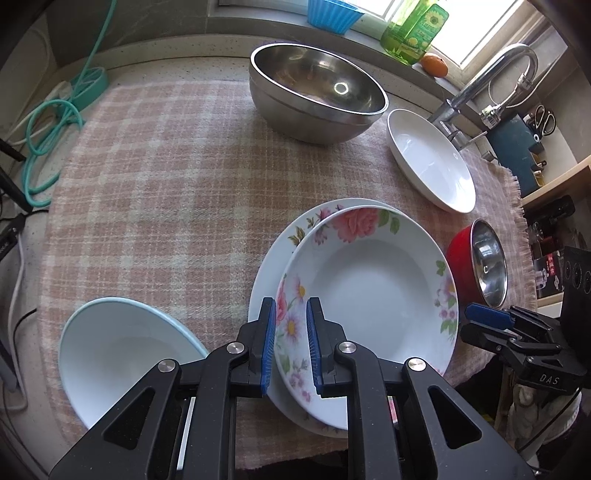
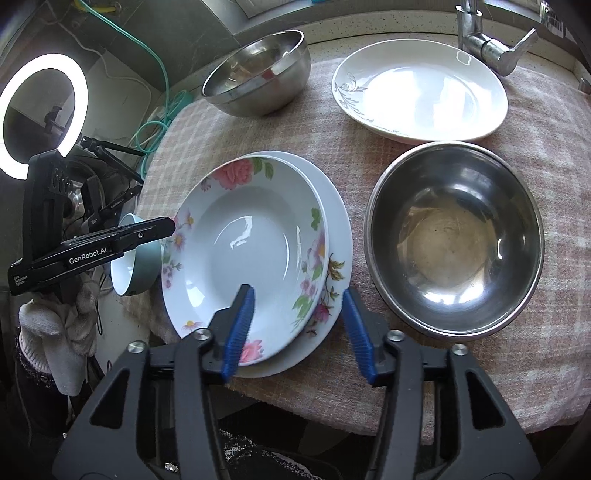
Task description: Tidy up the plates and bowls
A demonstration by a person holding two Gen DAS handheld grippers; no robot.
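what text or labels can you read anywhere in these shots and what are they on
"GenRobot.AI": white print on the side of the left gripper, seen from the right wrist view.
"Data Acquisition System": tiny print at the rear of that same body, only barely readable.
"DAS": on the black body of the right gripper, seen from the left wrist view.
Green bottle on the windowsill: a sunflower label, its words too blurred to read.
Dark box at the right edge: red print, unreadable.

The widest bare stretch of checked cloth (image 1: 155, 177) on the bench lies left of the stacked floral plates (image 1: 369, 295), between the big steel bowl (image 1: 317, 92) and the pale blue bowl (image 1: 125, 354). On the right, the red-sided bowl (image 1: 480, 266) and the white dish (image 1: 432, 162) stand close together, leaving only narrow gaps.
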